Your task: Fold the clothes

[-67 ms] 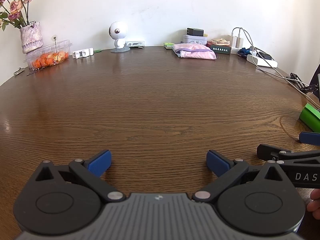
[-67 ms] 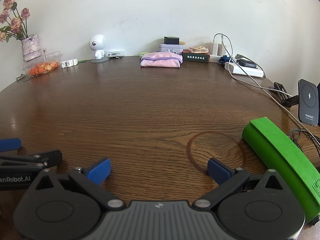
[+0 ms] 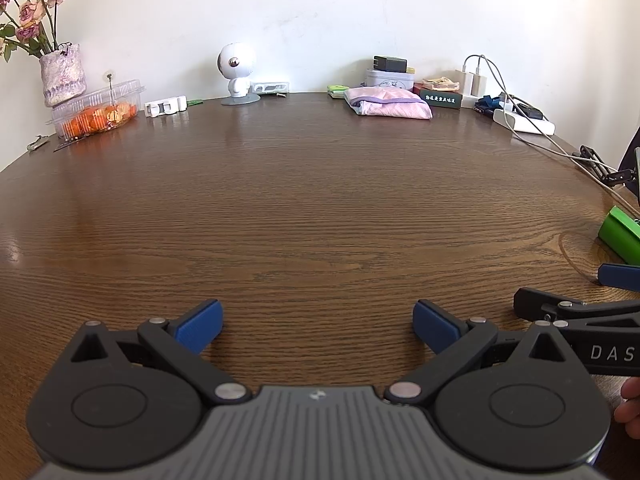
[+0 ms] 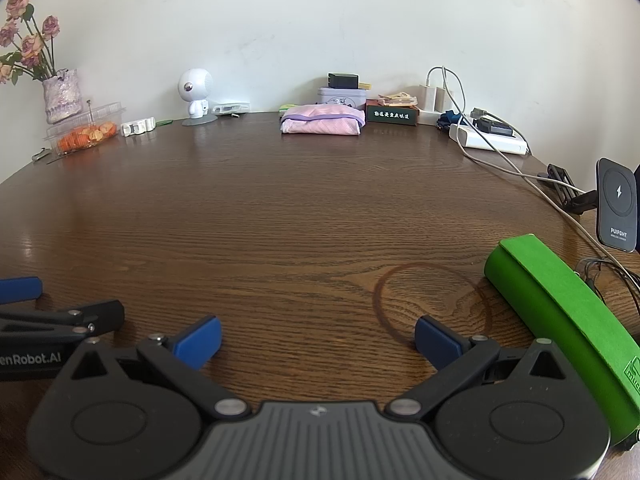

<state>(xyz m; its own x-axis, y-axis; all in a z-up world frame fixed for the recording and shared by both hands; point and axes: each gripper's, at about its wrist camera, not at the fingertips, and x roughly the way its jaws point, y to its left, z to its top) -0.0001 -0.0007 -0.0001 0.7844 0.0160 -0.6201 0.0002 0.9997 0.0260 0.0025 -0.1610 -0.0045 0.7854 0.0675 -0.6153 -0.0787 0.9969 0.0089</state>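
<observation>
Clothing — one folded pink fabric bundle with a lilac edge (image 4: 322, 125) — lies at the worktop's (image 3: 304, 216) far edge, well apart from both empty hand-held grippers, left (image 3: 318, 326) and right (image 4: 318, 338), jaws spread wide. Reaching across risks snagging the white charger cables (image 4: 496, 152); whether it needs refolding is unclear.

The right tongs (image 3: 618, 280) run off the right edge of the left wrist view, with only a fingertip of the hand (image 3: 632, 408) showing. The green case (image 4: 560, 320) is cut by that same edge and partly hidden behind the tongs' body in the right view. Lettering on the dark box (image 4: 391, 114) is too small to read. The flowers (image 3: 28, 4) are cropped at the left edge.
</observation>
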